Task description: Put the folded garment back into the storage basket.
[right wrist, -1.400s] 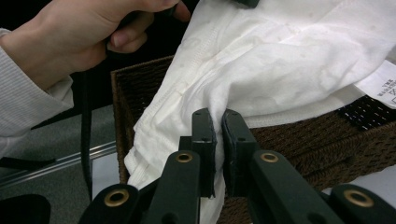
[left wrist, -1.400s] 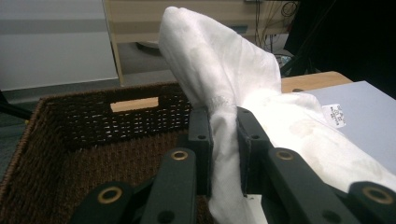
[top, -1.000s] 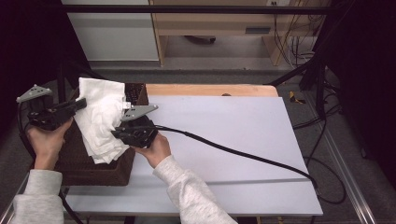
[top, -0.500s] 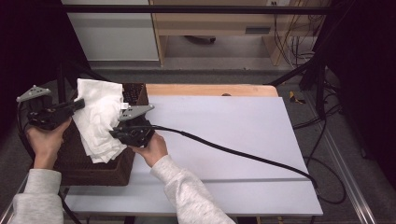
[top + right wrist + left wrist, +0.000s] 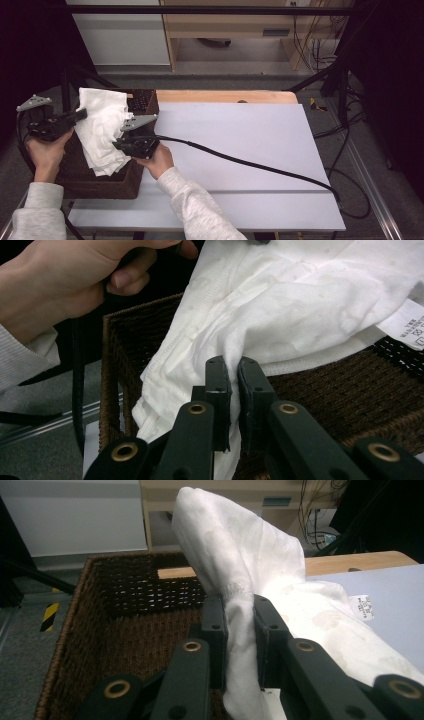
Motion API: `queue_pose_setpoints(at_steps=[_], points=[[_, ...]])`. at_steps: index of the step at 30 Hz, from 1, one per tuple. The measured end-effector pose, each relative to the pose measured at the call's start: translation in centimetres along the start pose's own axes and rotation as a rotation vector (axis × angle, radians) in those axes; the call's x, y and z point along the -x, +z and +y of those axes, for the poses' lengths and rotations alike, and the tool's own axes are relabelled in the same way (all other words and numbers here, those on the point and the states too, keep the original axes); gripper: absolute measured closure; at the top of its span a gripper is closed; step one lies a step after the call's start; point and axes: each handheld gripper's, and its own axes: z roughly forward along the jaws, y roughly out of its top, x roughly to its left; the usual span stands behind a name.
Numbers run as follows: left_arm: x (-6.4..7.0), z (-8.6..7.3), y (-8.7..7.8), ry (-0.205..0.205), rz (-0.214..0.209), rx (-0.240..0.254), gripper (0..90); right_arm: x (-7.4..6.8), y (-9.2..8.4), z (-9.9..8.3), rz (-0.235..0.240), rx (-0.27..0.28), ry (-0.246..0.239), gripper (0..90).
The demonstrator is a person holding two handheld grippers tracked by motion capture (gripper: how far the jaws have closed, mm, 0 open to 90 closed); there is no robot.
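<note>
Where worktop [image 5: 240, 150] ends at left, dark brown wicker basket [image 5: 100, 182] sits at edge. White cloth [image 5: 102, 130] spread above basket opening, lower part hanging into it, care label near one edge. Left claw [image 5: 80, 114], at far left, clamped on cloth; jaws pinch bunched fold in left gripper view. Basket floor beneath looks bare there. Right claw [image 5: 116, 145], at basket's right rim, clamped on cloth edge. Black cable [image 5: 240, 161] trails right across pale grey worktop.
</note>
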Motion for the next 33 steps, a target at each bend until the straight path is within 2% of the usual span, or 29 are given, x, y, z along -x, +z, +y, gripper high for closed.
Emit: queue_pose_setpoints(at_steps=[12,19,33], points=[[-0.7,-1.0,0.6,-0.004,0.021,-0.019,78.6,-0.1,1.6,-0.5,0.007,-0.024,-0.006,85.2],[-1.1,-1.7,1.1,-0.01,0.029,-0.036,78.5,-0.1,2.5,-1.1,0.012,-0.034,0.01,85.2],[-1.0,-2.7,2.6,-0.002,0.044,-0.086,78.5,0.0,3.4,-2.2,0.002,-0.064,0.019,84.9]])
